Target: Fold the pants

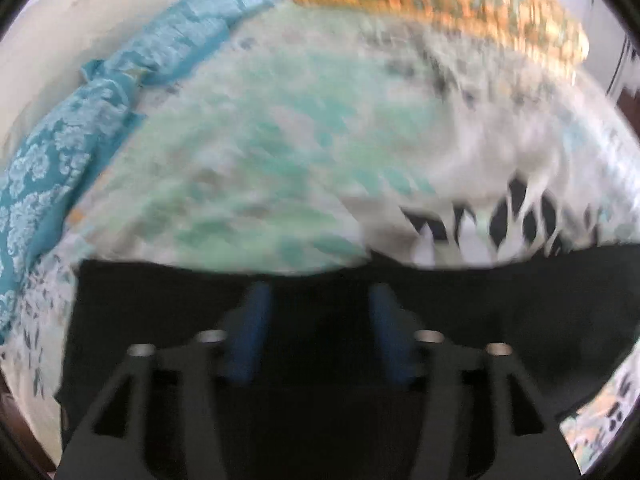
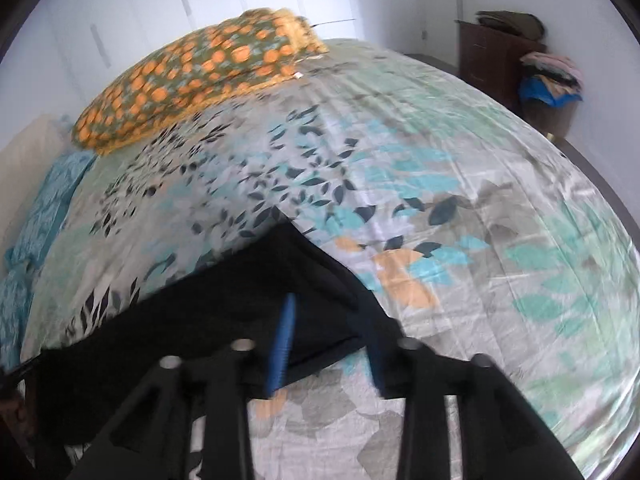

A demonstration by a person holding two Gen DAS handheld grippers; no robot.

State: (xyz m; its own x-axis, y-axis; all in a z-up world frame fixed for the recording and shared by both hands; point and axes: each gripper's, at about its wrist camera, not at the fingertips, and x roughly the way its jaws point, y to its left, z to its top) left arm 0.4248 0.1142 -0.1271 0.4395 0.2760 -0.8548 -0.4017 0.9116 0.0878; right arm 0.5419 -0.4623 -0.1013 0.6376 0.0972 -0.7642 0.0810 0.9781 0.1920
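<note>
Left wrist view: left gripper [image 1: 318, 300] hovered over black pants [image 1: 160, 320], blue fingers [image 1: 254, 320] set apart w/ a clear gap, nothing clamped btwn them; whether tips touched the cloth could not be told, frame blurred.
Right wrist view: right gripper [image 2: 328, 328] also parted, blue fingers [image 2: 285, 336] either side of a pants [image 2: 240, 296] corner; left pad lay over the black fabric, right one at the fabric's edge. No pinch seen.
Pants: spread flat on the bed near its front edge; in right wrist view a pointed corner reached up toward the bed's middle, w/ a folded layer seen at that corner.
Bedsheet [image 2: 460, 208]: pale, leaf print in teal, dark blue & orange; lay under the pants.
Orange-dotted pillow [image 2: 192, 76]: at far end of bed, well apart from pants.
Teal patterned pillows [image 1: 52, 152]: along bed's left side, by the wall.
Background: dark wood cabinet [image 2: 492, 56] w/ stacked textiles on top, at the far right wall.
</note>
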